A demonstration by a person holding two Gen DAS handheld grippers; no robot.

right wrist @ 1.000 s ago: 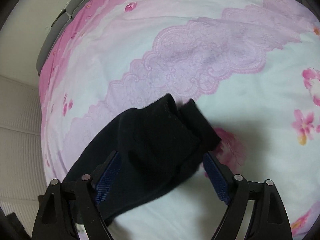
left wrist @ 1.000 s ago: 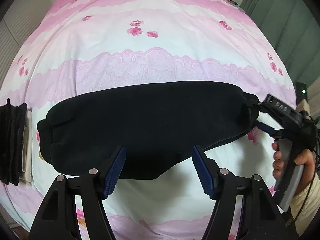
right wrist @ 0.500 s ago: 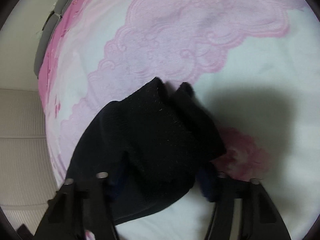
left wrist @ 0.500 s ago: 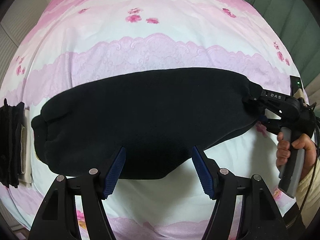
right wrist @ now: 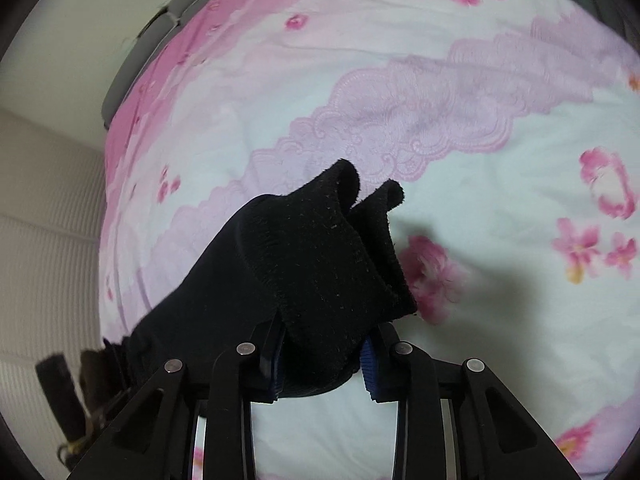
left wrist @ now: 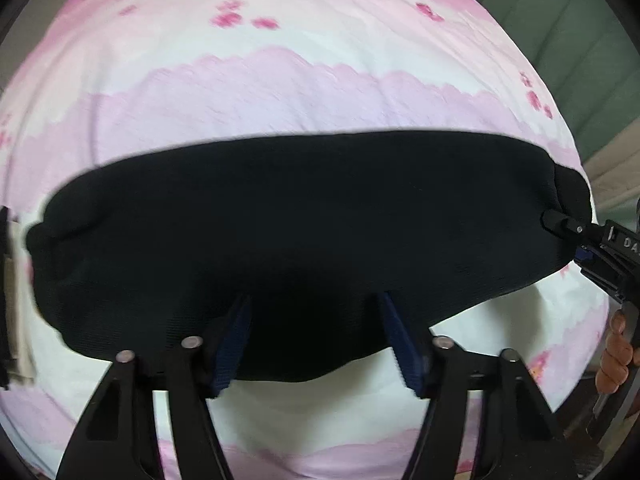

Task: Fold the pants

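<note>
Black pants (left wrist: 296,236) lie stretched across a pink and white floral bedspread (left wrist: 280,80). My left gripper (left wrist: 316,336) is open, its blue pads (left wrist: 232,340) astride the near edge of the pants. My right gripper (right wrist: 320,360) is shut on the cuff end of the pants (right wrist: 320,248) and holds it raised off the bed. The right gripper also shows in the left wrist view (left wrist: 576,240), at the right end of the pants.
A stack of folded dark and cream clothes (left wrist: 10,300) lies at the bed's left edge. A green curtain (left wrist: 560,20) hangs at the right. A pale wall (right wrist: 44,220) borders the bed's far side.
My right gripper has closed on the cuff end and lifted it. My left gripper has moved forward onto the near edge of the pants, still open.
</note>
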